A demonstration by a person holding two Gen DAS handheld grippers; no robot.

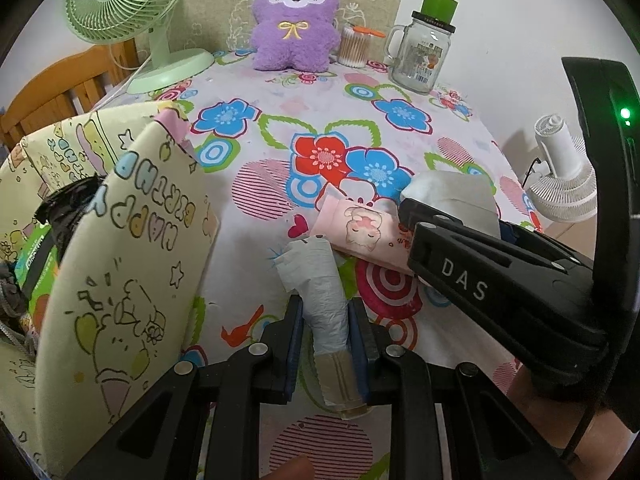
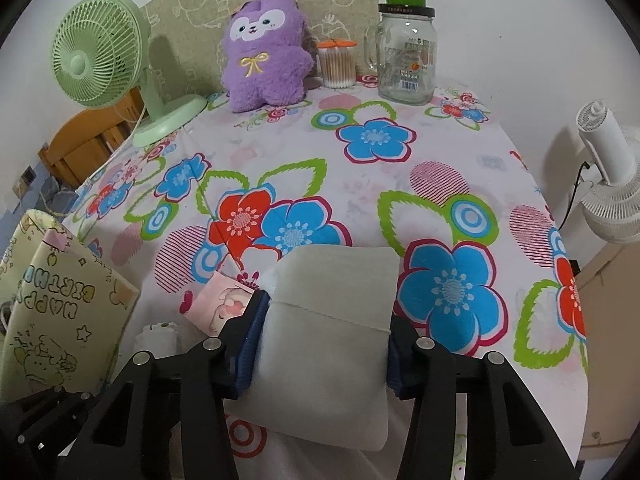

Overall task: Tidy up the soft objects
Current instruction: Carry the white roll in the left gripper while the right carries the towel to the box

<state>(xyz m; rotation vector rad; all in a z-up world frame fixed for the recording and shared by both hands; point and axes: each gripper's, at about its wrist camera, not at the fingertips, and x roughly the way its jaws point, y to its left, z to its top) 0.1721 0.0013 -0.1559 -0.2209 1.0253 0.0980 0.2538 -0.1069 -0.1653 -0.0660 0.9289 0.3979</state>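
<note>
My left gripper [image 1: 325, 308] is shut on a white rolled plastic bundle [image 1: 320, 280] that pokes forward over the flowered tablecloth [image 1: 280, 128]. In the right wrist view my right gripper [image 2: 326, 314] is shut on a pale grey soft pack [image 2: 332, 320], its blue pads pinching both sides. That pack [image 1: 452, 188] and the right gripper [image 1: 416, 224] also show at the right of the left wrist view. A pink tissue pack [image 1: 360, 236] lies flat between the two grippers. A yellow "Happy Birthday" gift bag [image 1: 132, 260] stands open at the left, close to the left gripper.
At the table's back stand a purple plush toy [image 2: 262, 52], a green desk fan [image 2: 100, 52], a tub of cotton swabs [image 2: 336, 64] and a glass jar with a green lid [image 2: 406, 52]. A white fan [image 2: 612, 184] sits off the right edge. A wooden chair [image 1: 48, 92] is at the left.
</note>
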